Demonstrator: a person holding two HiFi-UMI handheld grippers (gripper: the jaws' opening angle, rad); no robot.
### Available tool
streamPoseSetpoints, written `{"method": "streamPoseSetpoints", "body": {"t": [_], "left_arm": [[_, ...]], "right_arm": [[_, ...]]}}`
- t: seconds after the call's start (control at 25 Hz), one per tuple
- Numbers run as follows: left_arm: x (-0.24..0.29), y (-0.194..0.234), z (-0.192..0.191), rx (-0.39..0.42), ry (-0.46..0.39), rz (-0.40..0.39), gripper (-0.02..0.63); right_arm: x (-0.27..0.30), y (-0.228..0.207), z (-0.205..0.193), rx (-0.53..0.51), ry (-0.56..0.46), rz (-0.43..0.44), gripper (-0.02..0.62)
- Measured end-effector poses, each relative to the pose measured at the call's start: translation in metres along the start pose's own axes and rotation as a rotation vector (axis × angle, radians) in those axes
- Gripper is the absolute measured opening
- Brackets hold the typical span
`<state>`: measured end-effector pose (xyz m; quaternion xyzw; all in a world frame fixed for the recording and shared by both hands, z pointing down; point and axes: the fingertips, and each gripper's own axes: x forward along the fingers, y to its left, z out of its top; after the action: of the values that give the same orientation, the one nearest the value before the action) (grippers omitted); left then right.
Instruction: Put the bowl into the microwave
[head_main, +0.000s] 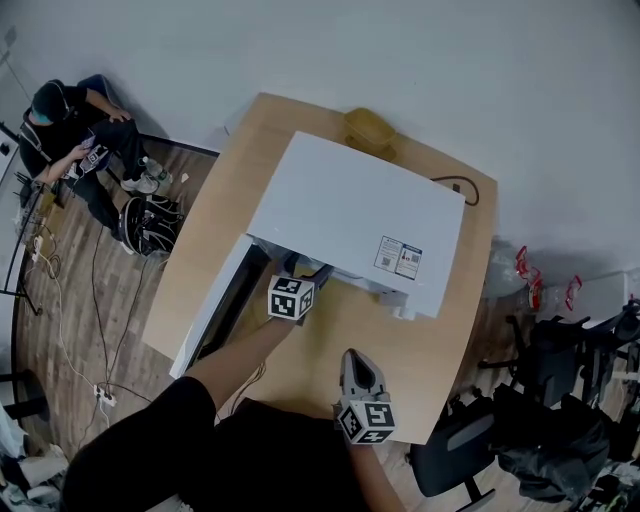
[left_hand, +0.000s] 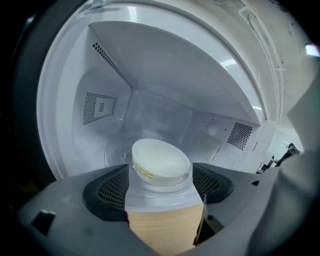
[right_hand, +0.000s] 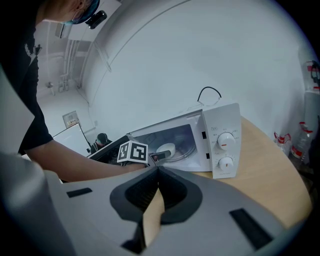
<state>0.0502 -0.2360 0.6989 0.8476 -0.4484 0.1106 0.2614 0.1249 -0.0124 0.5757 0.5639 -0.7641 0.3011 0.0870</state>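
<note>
While inside microwave (left_hand: 165, 75), bowl (left_hand: 161, 161) upright.

place: office | evidence: office chair (head_main: 452, 458), floor power strip (head_main: 103, 396), wooden table (head_main: 440, 335)

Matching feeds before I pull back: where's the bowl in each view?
Head view: not in it; the microwave top hides it.
Left gripper view: bowl low centre, inside the cavity.
Right gripper view: bowl mid-frame, inside the open cavity.
Shared landmark: the microwave.
</note>
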Motion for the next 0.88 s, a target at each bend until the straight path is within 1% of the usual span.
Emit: {"method": "streamPoseSetpoints", "body": {"t": [0.28,0.6,0.72,0.76,0.88], "left_arm": [[0.013,-0.002,-0.003,0.086,0.039,-0.002,0.37],[0.028,-0.008,0.0,0.127,0.062,-0.013,0.37],[0.036,-0.013,0.003,0.202,0.06,-0.013,0.37],[0.039,-0.015,0.003,0.214,0.057,-0.02,0.37],[0.048,-0.015,0.007,0.181,0.046,-0.018,0.37]], "right_arm": [[-0.003,-0.012,-0.001,0.012,-0.003,-0.016,0.06],[-0.003,-0.024,-0.007,0.023,0.007,-0.032,0.06],[-0.004,-0.03,-0.006,0.027,0.009,-0.039,0.06],[-0.004,-0.032,-0.006,0.03,0.008,-0.041,0.06],[-0.005,-0.037,-0.006,0.019,0.007,-0.052,0.06]]}}
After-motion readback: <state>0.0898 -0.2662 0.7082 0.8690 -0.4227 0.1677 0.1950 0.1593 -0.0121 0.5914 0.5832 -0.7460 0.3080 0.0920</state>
